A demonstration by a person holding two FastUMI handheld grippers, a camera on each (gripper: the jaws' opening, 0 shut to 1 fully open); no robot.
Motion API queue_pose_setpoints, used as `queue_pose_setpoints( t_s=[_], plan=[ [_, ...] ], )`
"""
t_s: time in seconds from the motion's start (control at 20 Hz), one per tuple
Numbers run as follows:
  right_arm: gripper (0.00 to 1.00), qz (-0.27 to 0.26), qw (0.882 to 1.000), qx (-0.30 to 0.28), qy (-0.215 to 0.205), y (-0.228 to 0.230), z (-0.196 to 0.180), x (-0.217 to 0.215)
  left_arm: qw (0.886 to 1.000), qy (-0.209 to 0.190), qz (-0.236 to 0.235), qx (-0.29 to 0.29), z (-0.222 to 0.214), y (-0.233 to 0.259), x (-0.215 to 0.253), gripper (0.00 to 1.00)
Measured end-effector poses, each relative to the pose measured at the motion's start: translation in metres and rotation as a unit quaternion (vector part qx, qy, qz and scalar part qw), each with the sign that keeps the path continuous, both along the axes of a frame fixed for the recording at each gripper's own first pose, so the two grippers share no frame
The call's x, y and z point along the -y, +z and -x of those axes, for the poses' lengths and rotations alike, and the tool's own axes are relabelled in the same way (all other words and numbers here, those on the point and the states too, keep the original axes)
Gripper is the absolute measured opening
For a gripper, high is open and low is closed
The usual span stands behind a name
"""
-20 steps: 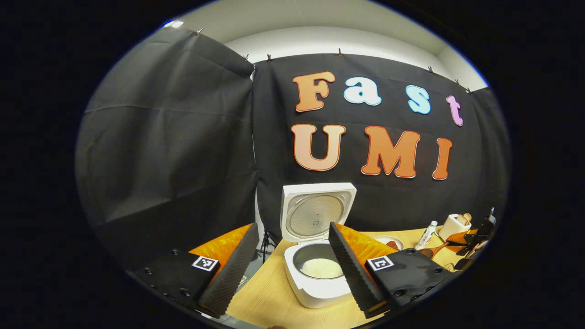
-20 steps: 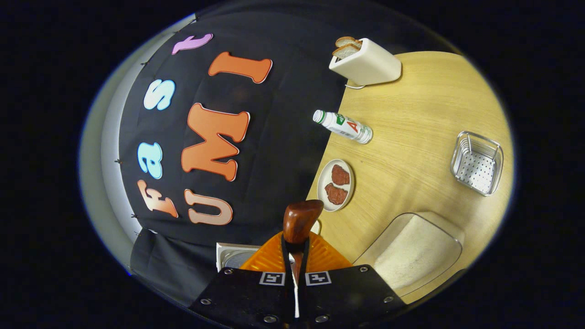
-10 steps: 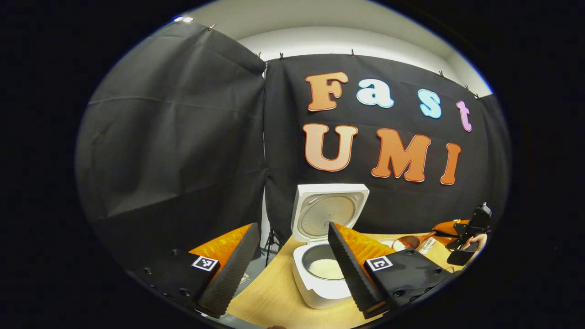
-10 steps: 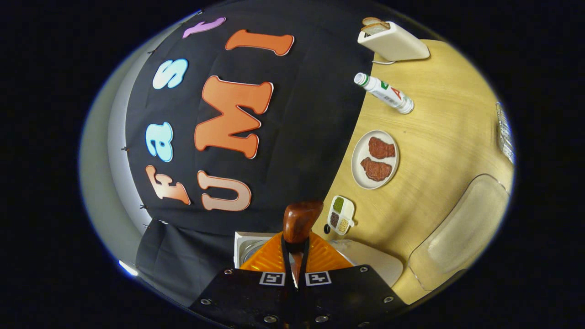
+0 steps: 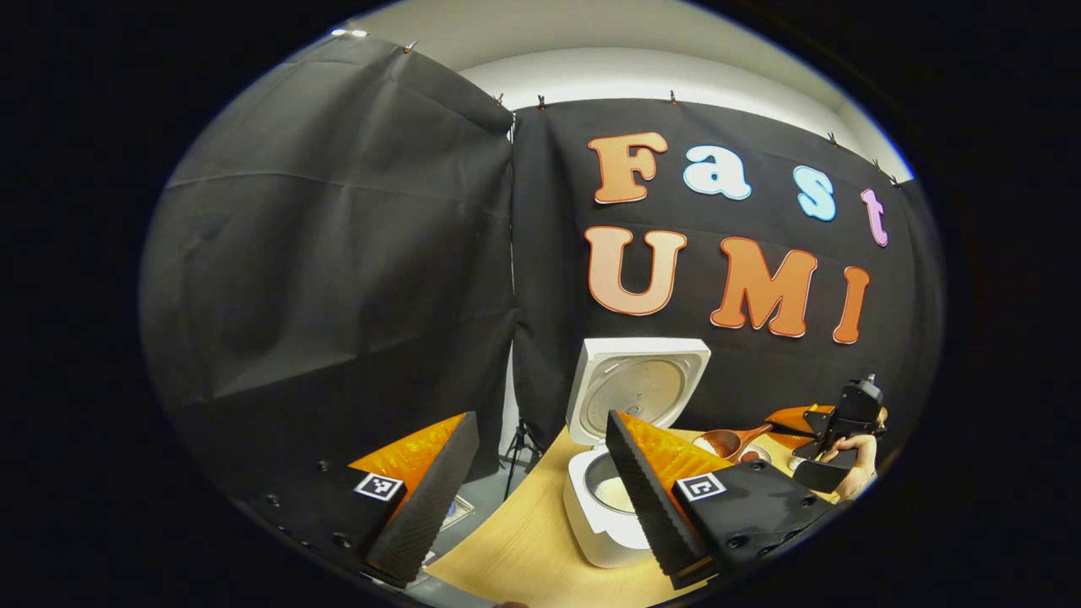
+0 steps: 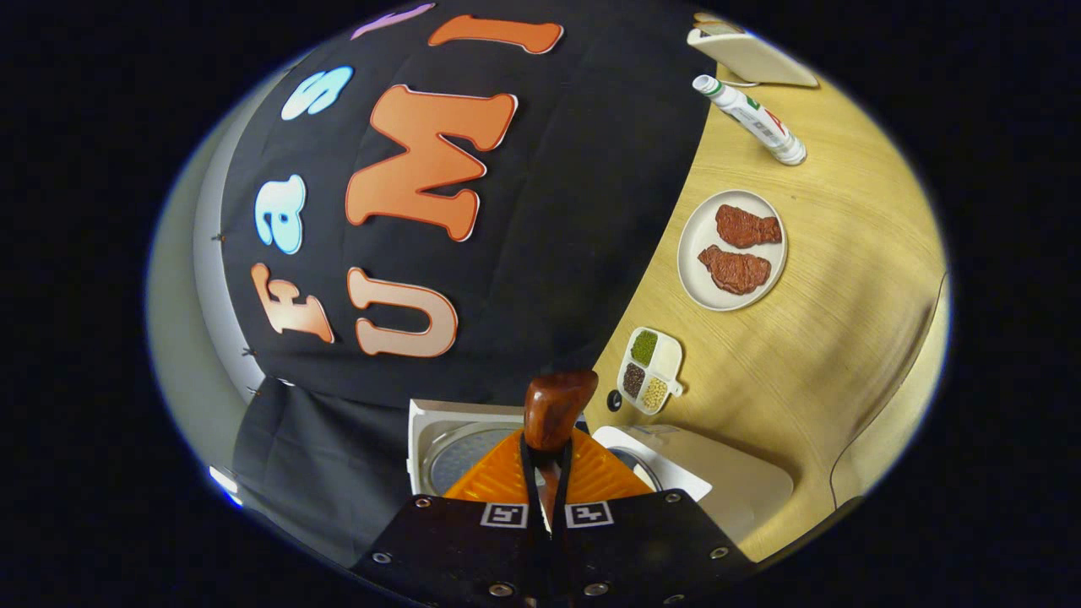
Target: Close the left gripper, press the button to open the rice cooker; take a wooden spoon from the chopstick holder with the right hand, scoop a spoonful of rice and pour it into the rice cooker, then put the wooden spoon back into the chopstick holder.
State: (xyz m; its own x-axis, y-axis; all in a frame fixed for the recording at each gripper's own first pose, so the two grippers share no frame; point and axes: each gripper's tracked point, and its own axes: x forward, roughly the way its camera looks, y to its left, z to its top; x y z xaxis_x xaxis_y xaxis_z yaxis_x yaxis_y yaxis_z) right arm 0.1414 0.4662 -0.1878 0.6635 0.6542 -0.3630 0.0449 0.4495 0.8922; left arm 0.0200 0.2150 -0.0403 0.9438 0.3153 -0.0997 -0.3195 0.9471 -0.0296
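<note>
The white rice cooker (image 5: 604,528) stands open on the wooden table, its lid (image 5: 639,390) upright and white rice (image 5: 615,492) in the pot. My left gripper (image 5: 536,507) is open and empty, hanging in front of the cooker and to its left. To the cooker's right, a hand (image 5: 855,460) holds my right gripper (image 5: 832,422), which is shut on the wooden spoon (image 5: 728,441); the spoon's bowl points toward the cooker with a little rice in it. In the right gripper view my right gripper (image 6: 547,460) pinches the spoon (image 6: 553,405) just above the cooker's lid (image 6: 456,447) and body (image 6: 735,481).
On the table (image 6: 844,279) beyond the cooker lie a small divided dish (image 6: 649,382), a plate (image 6: 688,270) with two pieces of meat, a bottle (image 6: 752,118) on its side and a toaster (image 6: 752,55). The black cloth wall stands right behind the cooker.
My right gripper has carried the spoon away from the rice container and up to the cooker. The left gripper view has swung left, so the cooker sits farther right in it.
</note>
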Motion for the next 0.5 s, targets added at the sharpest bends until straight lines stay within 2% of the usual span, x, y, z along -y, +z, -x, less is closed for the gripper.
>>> queue_pose_setpoints(
  t_s=[0.25,0.4,0.5],
  plan=[
    [0.02,0.07,0.996,0.059,0.015,0.005,-0.005,-0.013,1.0,0.005,0.006,-0.002,0.0,-0.003,-0.006,1.0],
    [0.02,0.116,0.987,0.106,0.028,0.016,-0.008,-0.019,1.0,-0.004,0.009,-0.001,-0.001,-0.003,-0.003,1.0],
    [0.02,0.141,0.98,0.138,0.037,0.027,-0.008,-0.023,1.0,-0.025,0.008,0.0,-0.003,-0.002,0.002,1.0]
  ],
)
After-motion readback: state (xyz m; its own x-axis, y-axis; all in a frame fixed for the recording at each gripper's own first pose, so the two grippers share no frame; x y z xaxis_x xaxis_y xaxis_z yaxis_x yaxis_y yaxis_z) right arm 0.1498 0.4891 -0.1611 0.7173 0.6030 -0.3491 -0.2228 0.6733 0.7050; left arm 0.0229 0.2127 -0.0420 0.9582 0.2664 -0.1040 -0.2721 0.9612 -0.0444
